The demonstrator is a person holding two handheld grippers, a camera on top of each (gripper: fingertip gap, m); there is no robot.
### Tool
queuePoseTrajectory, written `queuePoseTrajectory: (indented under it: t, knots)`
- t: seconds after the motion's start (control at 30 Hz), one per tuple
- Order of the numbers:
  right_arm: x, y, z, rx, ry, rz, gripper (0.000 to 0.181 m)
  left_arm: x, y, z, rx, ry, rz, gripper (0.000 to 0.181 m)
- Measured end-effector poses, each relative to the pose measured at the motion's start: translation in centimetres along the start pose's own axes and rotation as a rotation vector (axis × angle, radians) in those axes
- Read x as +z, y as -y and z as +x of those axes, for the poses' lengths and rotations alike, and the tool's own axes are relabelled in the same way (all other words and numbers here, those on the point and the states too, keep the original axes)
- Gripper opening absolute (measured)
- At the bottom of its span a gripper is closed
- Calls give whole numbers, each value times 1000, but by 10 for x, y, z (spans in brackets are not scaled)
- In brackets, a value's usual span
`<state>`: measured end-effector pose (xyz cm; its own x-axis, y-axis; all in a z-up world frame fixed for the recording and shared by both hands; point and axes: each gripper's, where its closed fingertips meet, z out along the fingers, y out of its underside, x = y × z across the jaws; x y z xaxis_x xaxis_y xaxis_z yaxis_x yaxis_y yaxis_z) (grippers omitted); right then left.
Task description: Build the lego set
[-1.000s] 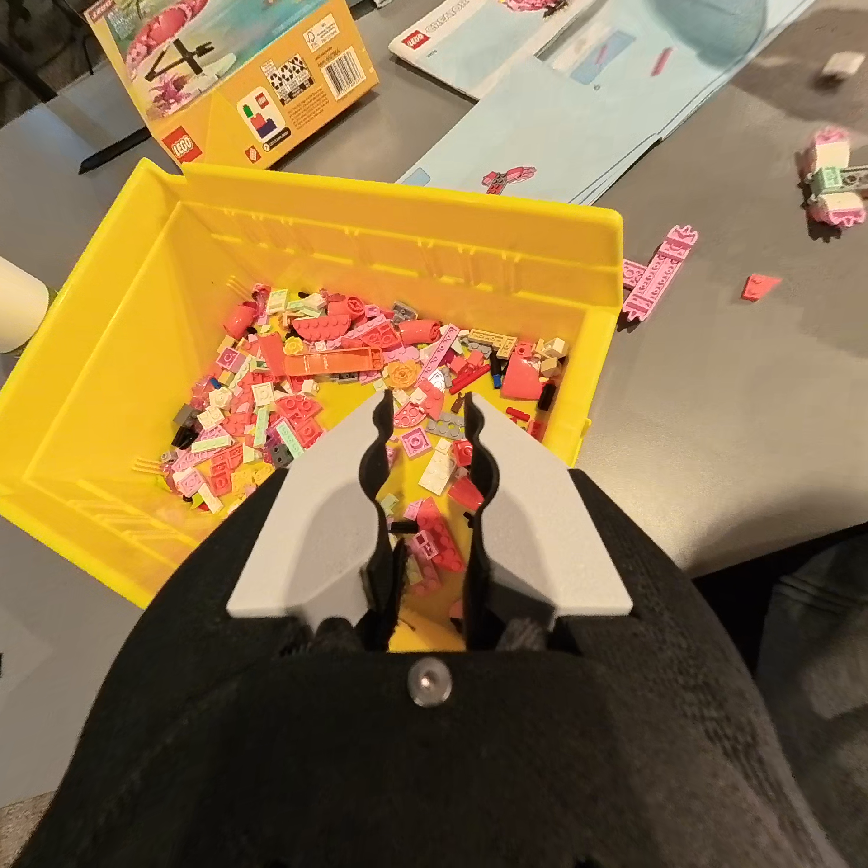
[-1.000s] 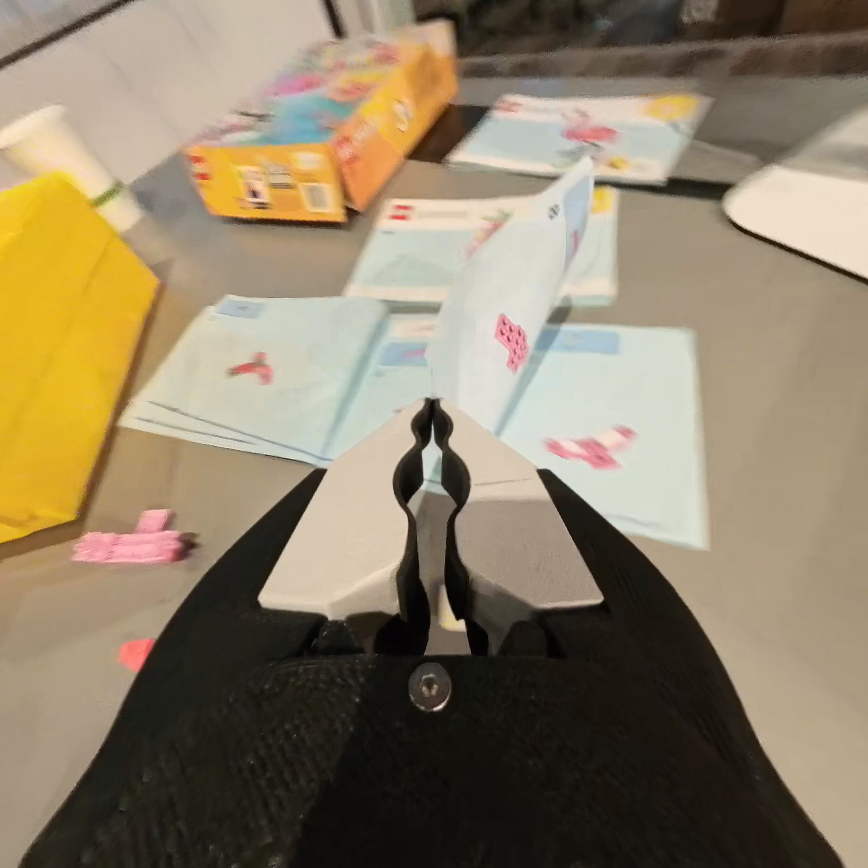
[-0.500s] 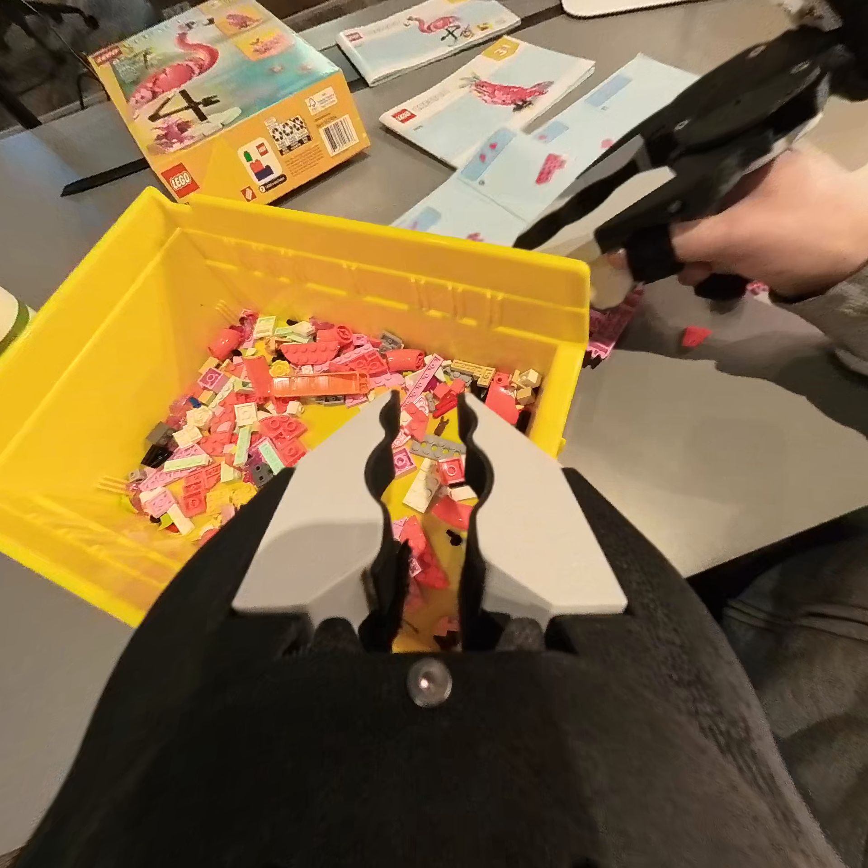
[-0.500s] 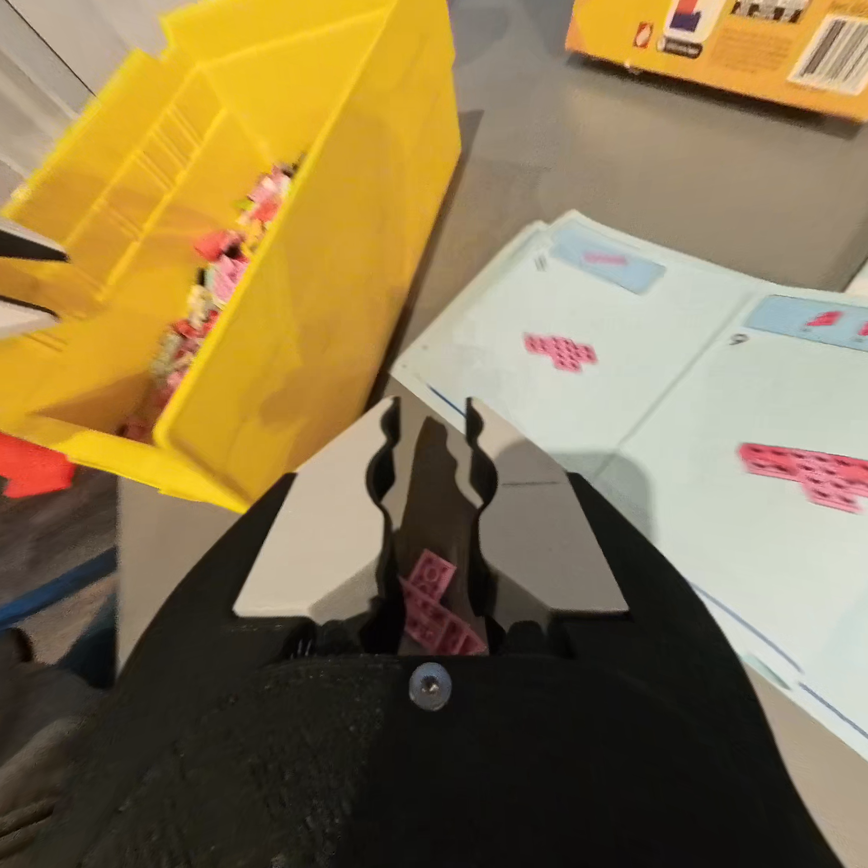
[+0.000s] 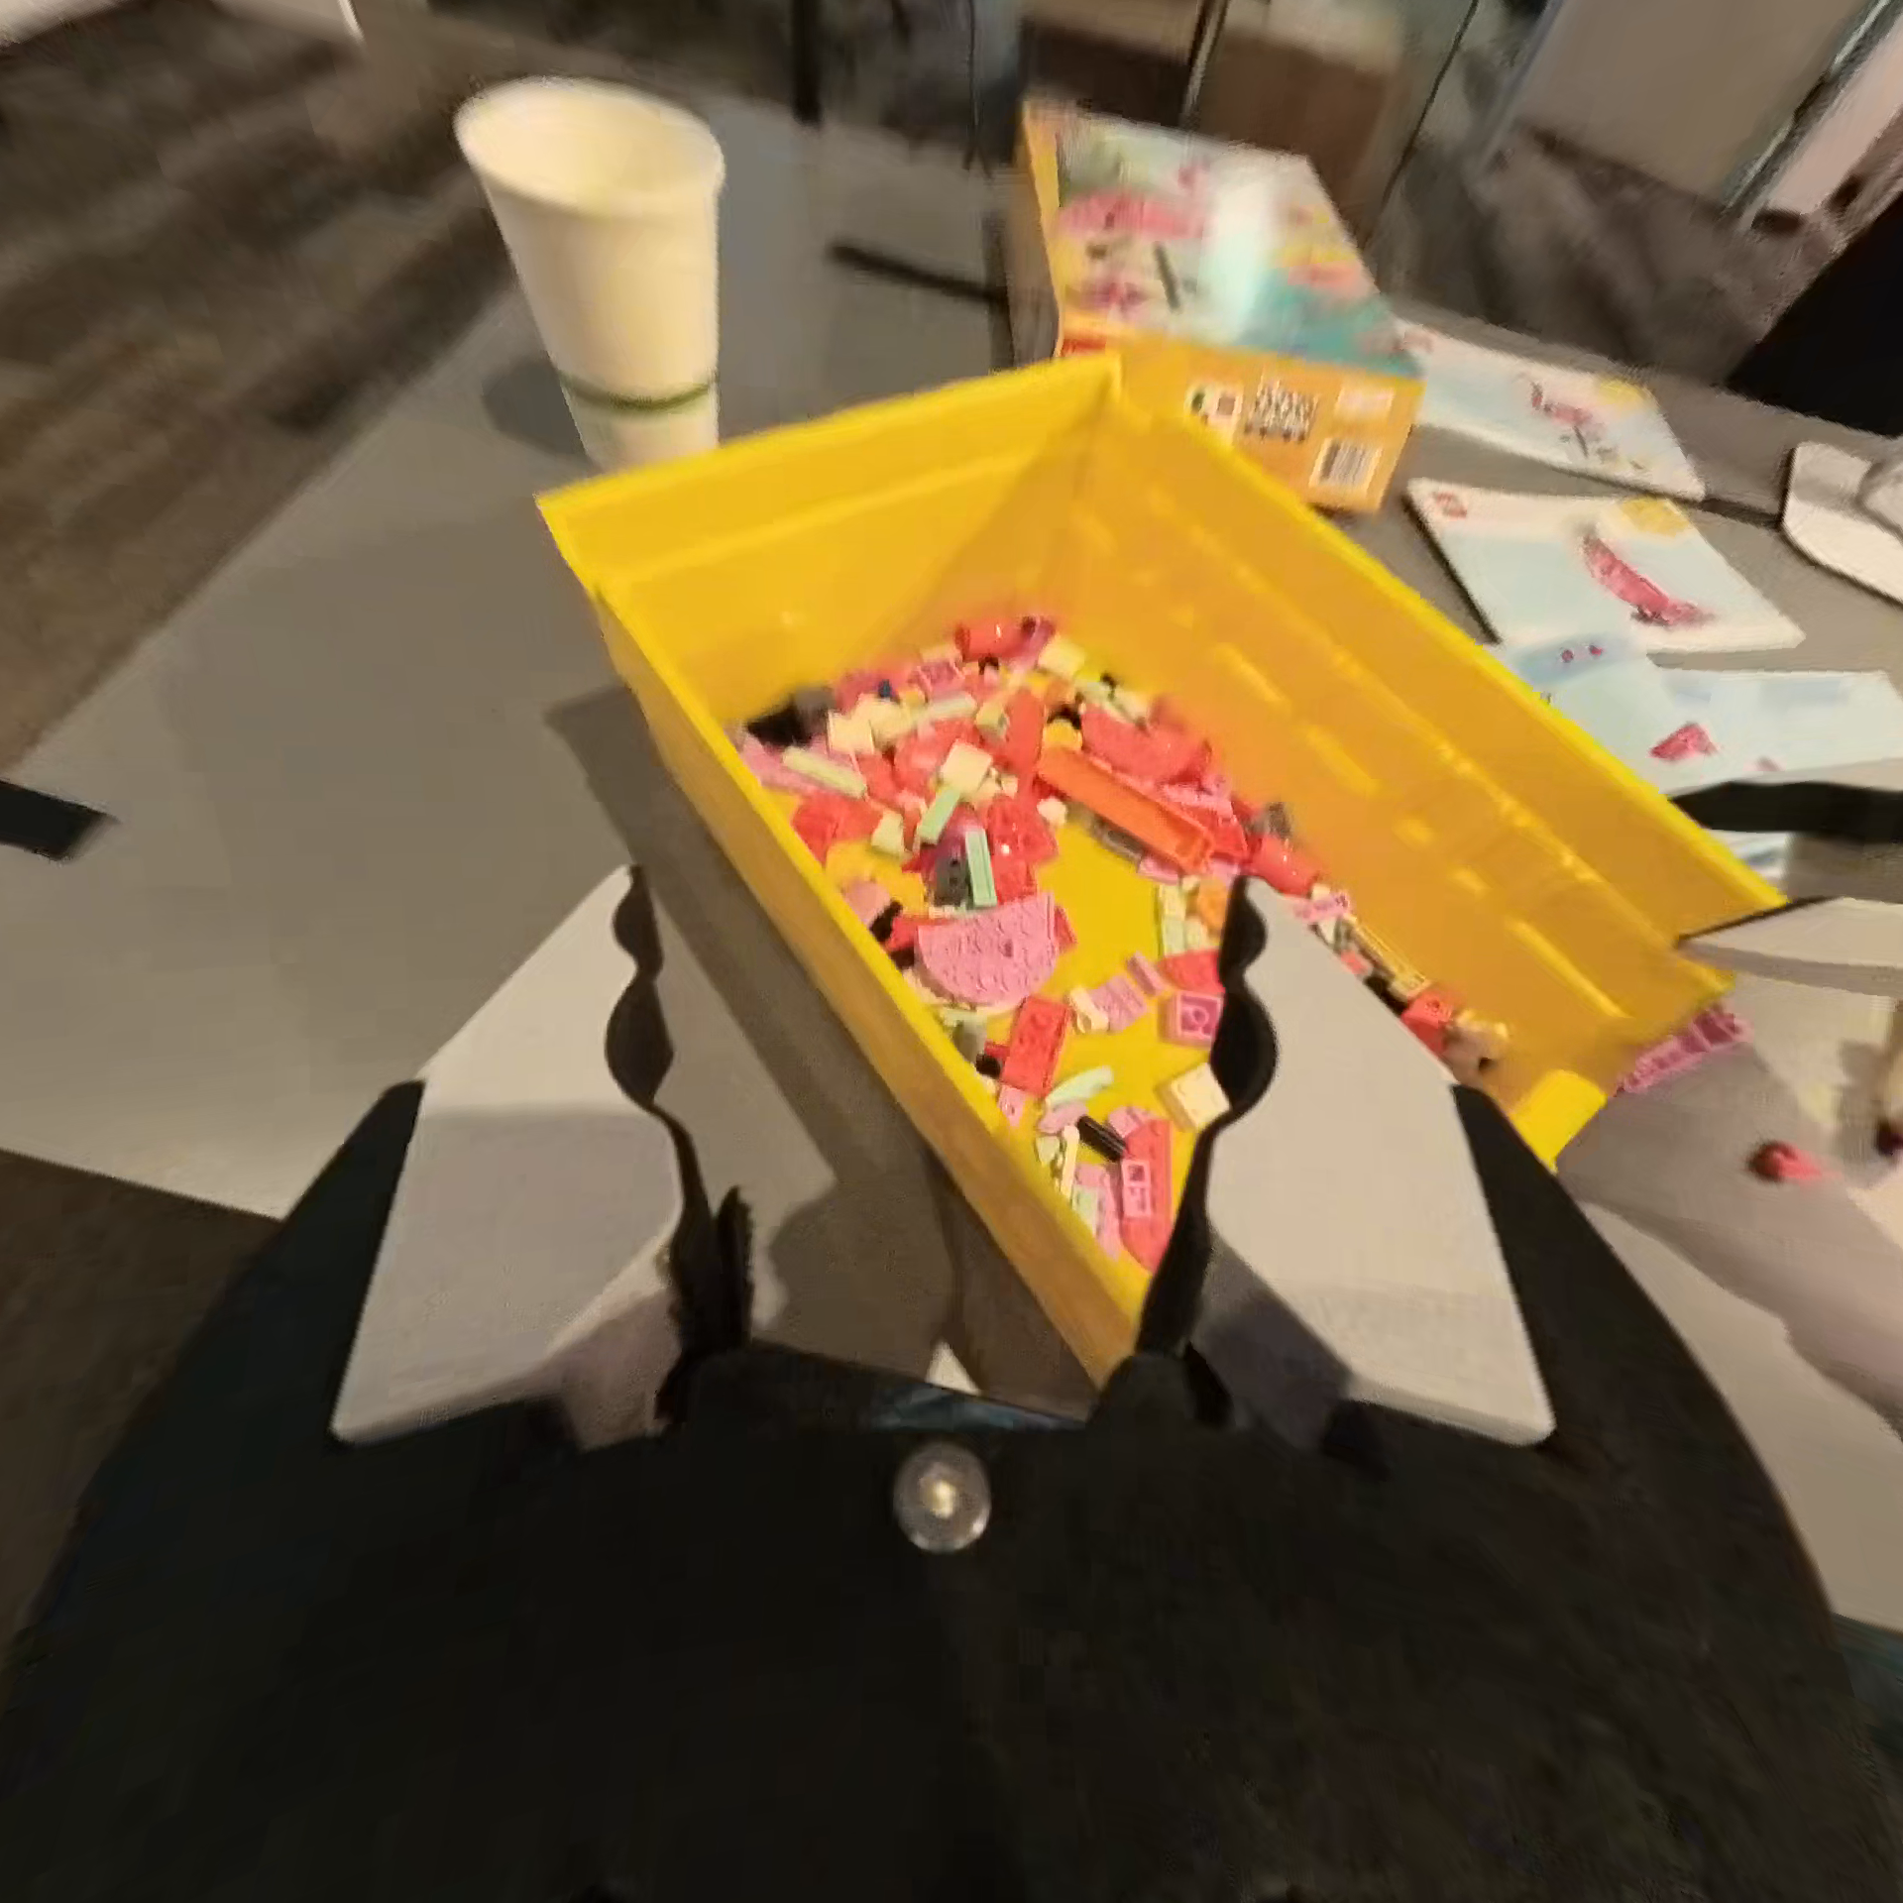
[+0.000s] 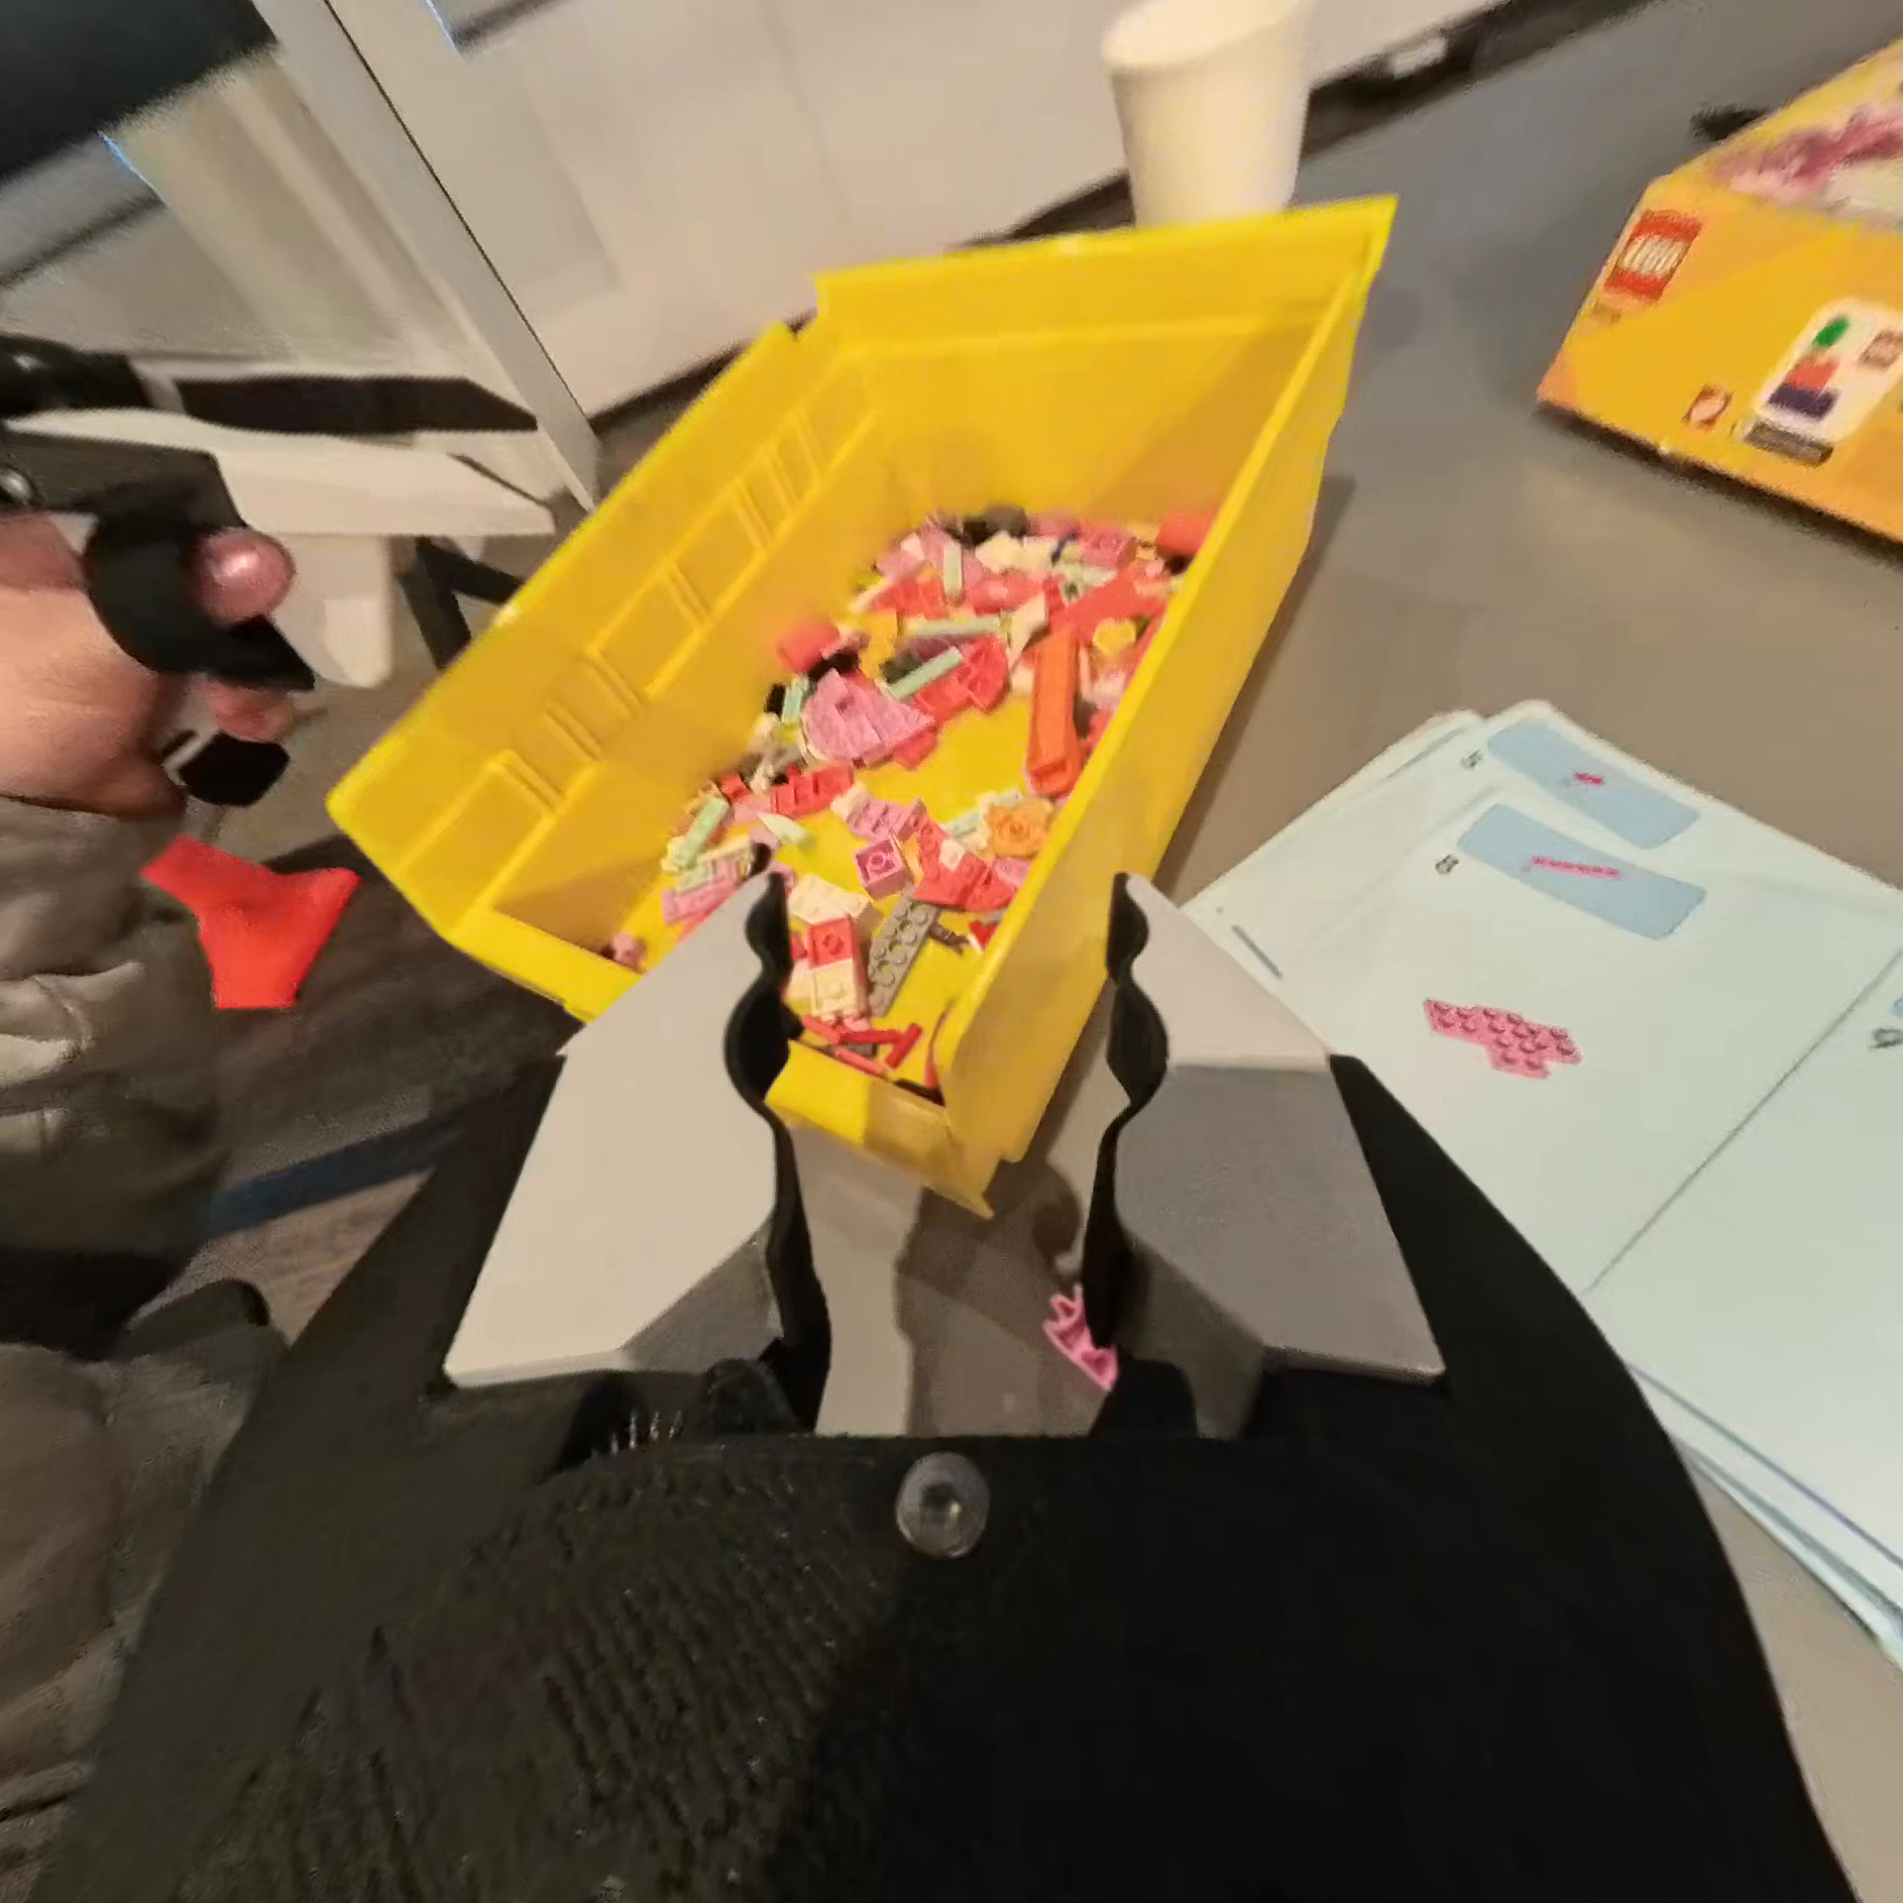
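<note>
yellow bin (image 6: 659, 659) of loose lego pieces (image 6: 927, 741) straight ahead of both grippers, long axis running away and rightward in right wrist view. right gripper (image 6: 937, 906) spread wide, nothing held, tips over near short wall; likely the nearer one for a pick. left gripper (image 5: 932, 901) also spread wide and empty, straddling the bin's near long wall (image 5: 875, 1019). small pink piece (image 6: 1081, 1339) on table under right fingers. open instruction booklet (image 6: 1545, 1030) flat just right of bin; room above pile free.
</note>
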<state>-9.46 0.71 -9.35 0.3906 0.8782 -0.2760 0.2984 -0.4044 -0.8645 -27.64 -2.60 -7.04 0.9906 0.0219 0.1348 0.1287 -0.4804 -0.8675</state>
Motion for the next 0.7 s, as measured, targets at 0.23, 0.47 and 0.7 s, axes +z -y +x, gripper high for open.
queuePoseTrajectory:
  t: [0.23,0.47,0.7]
  knots:
    - [18,-24,17,-120,-176,-212,17,35,-18,-3,-185,-172,-121,97]
    - [20,-23,21,-253,-275,-208,4,41,-15,-27,-384,-255,-111,89]
    - [9,-26,3,-273,-213,-153,3,8,-19,-83,-284,-116,-40,87]
